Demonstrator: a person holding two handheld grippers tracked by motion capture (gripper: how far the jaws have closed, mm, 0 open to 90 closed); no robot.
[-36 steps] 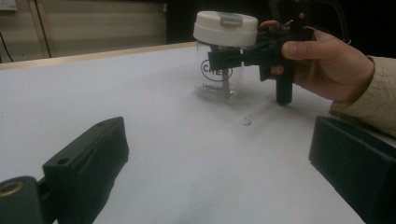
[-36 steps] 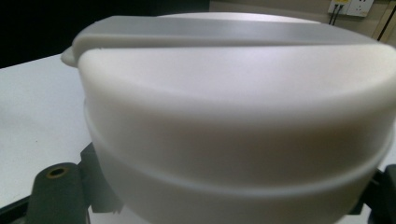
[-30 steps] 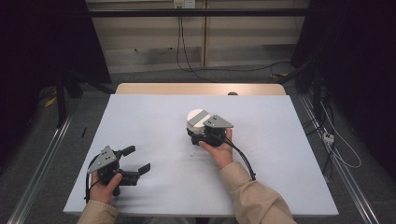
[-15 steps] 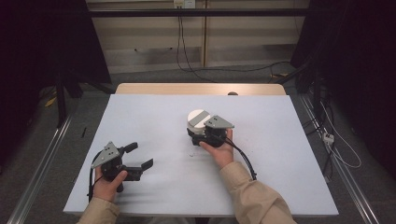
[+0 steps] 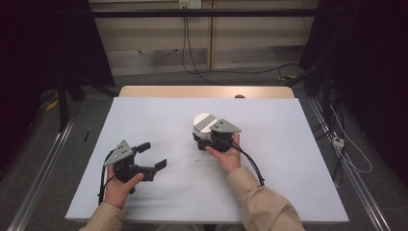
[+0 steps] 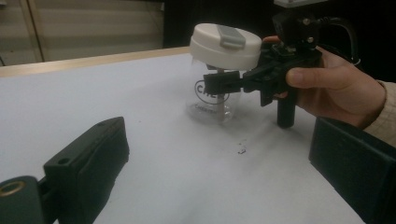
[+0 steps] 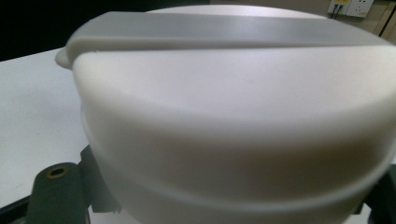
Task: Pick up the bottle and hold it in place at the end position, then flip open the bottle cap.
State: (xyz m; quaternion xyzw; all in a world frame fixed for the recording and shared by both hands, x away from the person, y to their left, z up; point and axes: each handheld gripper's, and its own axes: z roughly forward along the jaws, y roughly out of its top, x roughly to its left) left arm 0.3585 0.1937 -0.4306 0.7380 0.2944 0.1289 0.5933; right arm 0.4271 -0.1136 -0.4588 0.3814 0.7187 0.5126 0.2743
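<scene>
A clear plastic jar (image 6: pixel 212 100) with a white lid (image 5: pixel 202 121) and a grey tab stands upright near the middle of the white table (image 5: pixel 288 159). My right gripper (image 5: pixel 203 136) is shut on the jar just under the lid, one black jaw on each side. In the left gripper view the right gripper (image 6: pixel 225 84) holds the jar from the right. In the right gripper view the lid (image 7: pixel 233 107) is very close, with one of my fingers (image 7: pixel 56 196) at the bottom left. My left gripper (image 5: pixel 153 155) is open and holds nothing, at the front left, well apart from the jar.
A small speck of debris (image 6: pixel 241 150) lies on the table in front of the jar. The table's wooden far edge (image 5: pixel 207 91) borders a floor with cables. Dark stands rise at both sides.
My left gripper has moved right and slightly forward, toward the jar, with its jaws still open. The right gripper and jar have stayed in place.
</scene>
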